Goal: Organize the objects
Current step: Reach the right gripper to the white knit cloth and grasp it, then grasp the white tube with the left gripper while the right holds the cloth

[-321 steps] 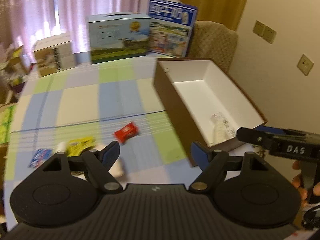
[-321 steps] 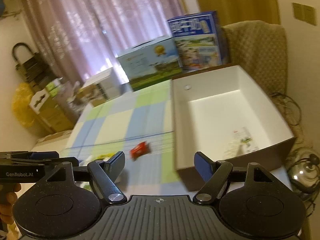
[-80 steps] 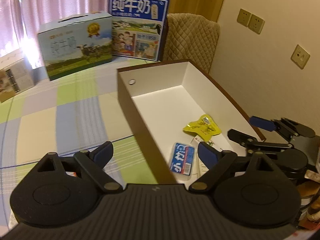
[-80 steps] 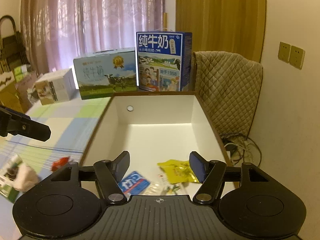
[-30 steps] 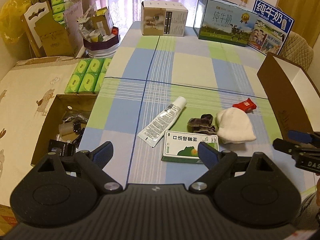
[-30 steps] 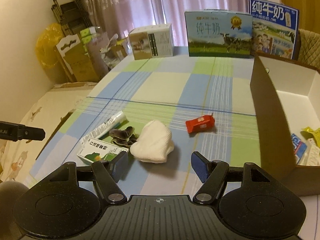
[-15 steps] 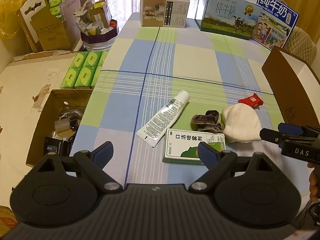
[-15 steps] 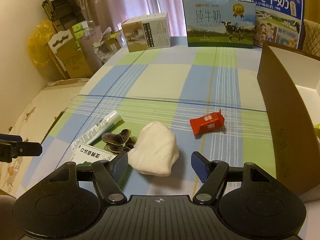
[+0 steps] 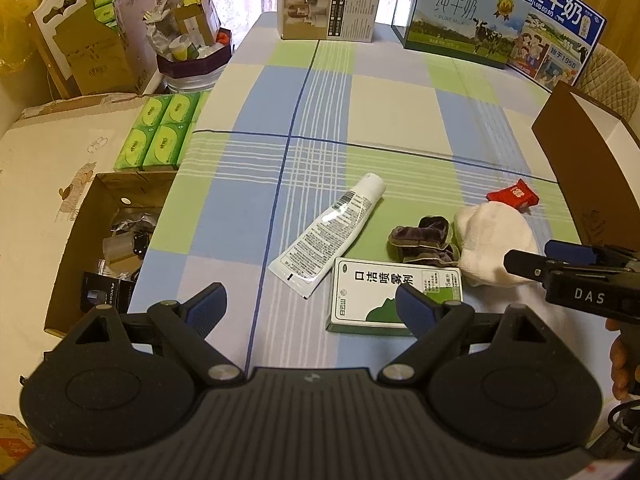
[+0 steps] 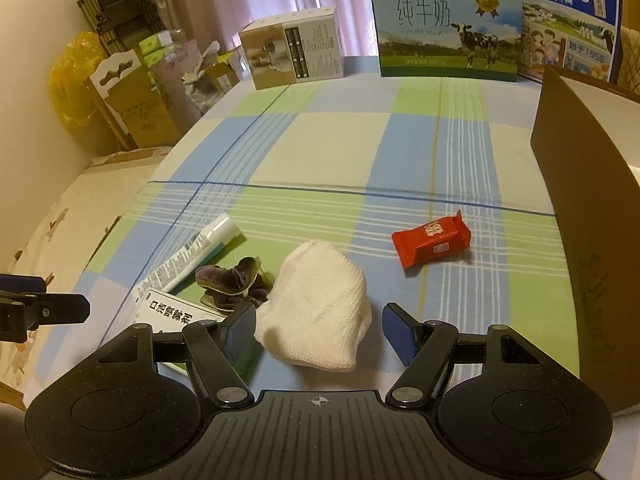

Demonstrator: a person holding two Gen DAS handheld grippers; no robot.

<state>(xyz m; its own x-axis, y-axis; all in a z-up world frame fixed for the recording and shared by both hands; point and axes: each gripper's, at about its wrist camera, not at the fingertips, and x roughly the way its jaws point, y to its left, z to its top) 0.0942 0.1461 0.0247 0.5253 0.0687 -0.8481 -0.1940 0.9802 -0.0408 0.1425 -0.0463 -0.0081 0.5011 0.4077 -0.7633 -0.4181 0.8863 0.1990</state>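
Checked worktop (image 10: 320, 148) in a cluttered, curtained room

Your left gripper (image 9: 310, 308) and right gripper (image 10: 318, 330) hover with jaws wide and empty over the white knitted cloth (image 10: 320, 312), the green-and-white carton (image 9: 394, 294) and the red snack packet (image 10: 430, 238); the blue-green milk box (image 10: 446, 24) reads "PURE MILK", and the right gripper's body "DAS".

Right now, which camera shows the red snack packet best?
The right wrist view: the red snack packet lies whole and unobstructed on the tablecloth, beyond the white cloth. The left wrist view shows it smaller, near the right edge, behind the cloth.
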